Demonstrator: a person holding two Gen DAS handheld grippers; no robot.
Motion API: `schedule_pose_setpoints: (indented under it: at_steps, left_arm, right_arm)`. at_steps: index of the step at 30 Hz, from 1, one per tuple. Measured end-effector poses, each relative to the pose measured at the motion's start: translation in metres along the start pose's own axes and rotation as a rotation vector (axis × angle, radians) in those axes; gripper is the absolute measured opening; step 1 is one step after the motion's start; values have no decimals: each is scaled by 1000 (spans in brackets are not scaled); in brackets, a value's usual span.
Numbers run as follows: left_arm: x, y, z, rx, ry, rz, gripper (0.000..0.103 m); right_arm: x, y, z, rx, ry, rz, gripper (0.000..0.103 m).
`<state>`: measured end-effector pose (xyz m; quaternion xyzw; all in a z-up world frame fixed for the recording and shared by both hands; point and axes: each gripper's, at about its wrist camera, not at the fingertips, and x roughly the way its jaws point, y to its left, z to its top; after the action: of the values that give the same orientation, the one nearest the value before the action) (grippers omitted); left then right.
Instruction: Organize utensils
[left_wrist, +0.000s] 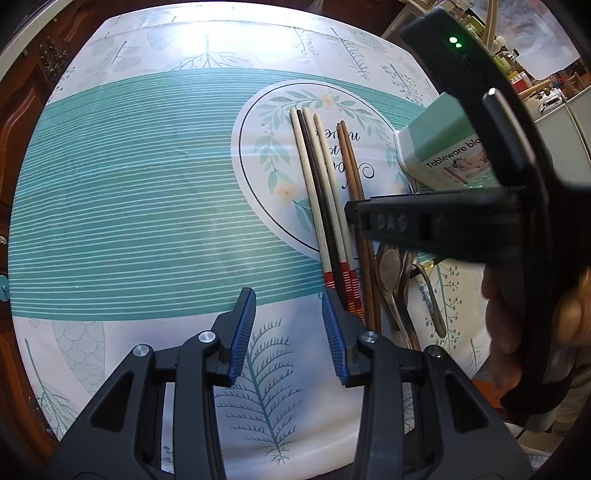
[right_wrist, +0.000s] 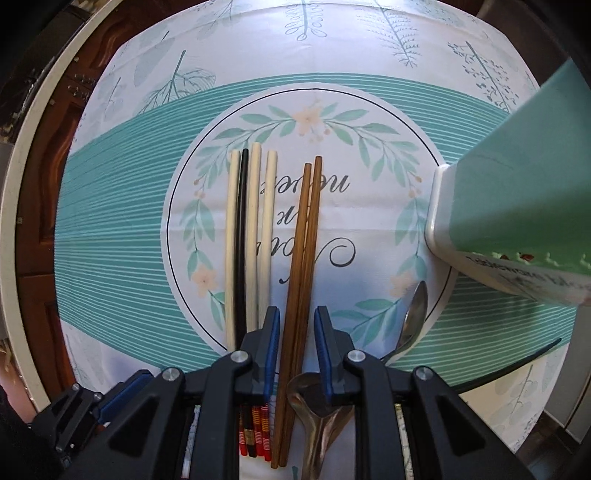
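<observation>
The right gripper (right_wrist: 295, 350), fingers spread astride the brown chopsticks (right_wrist: 303, 251) at lower centre, risks snagging the spoon (right_wrist: 314, 406) alongside.

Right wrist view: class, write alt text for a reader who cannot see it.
The right gripper hangs open over a pair of brown wooden chopsticks on a leaf-patterned tablecloth. Three cream chopsticks and one black lie left; metal spoons and a green box lie right.

Leaf-print tablecloth (left_wrist: 147, 192), dark wood cabinet (left_wrist: 22, 110)
</observation>
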<state>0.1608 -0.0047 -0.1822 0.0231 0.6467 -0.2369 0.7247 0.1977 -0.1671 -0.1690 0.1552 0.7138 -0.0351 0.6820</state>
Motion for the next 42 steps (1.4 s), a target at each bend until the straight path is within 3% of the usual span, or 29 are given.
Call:
schedule_pose_setpoints:
  at_steps: [5, 7, 13, 14, 15, 20, 23, 25, 32, 37, 42]
  left_arm:
    - [0, -3, -2, -4, 1, -11, 34]
    - [-1, -4, -5, -2, 1, -10, 34]
    - [-10, -5, -9, 25, -23, 23, 34]
    - [-11, -5, -8, 25, -27, 29, 34]
    - [-11, -4, -8, 23, -26, 32, 34]
    - [-8, -5, -9, 25, -15, 45, 34]
    - [-9, -9, -12, 33, -14, 47, 34]
    - [-8, -11, -12, 38, -14, 51, 34]
    - [4, -12, -1, 43, 14, 71, 34]
    - [9, -11, -1, 28, 34, 57, 34]
    - [12, -11, -5, 28, 45, 51, 34]
  right_arm:
    - [7, 36, -7, -69, -52, -126, 15]
    - [8, 41, -10, -70, -70, -129, 14]
    - [6, 27, -17, -24, -86, -9, 12]
    - [5, 23, -20, -22, -95, 9, 6]
    - [2, 21, -24, -28, -121, 27, 0]
    - [-12, 8, -42, -27, -225, 81, 0]
    - [-10, -9, -43, -8, -200, 121, 0]
    - [-1, -15, -41, 10, -126, 191, 0]
    - [-4, -10, -39, 6, -116, 203, 1]
    - [0, 4, -31, -13, -102, 159, 2]
    - [2, 6, -26, -33, -91, 93, 14]
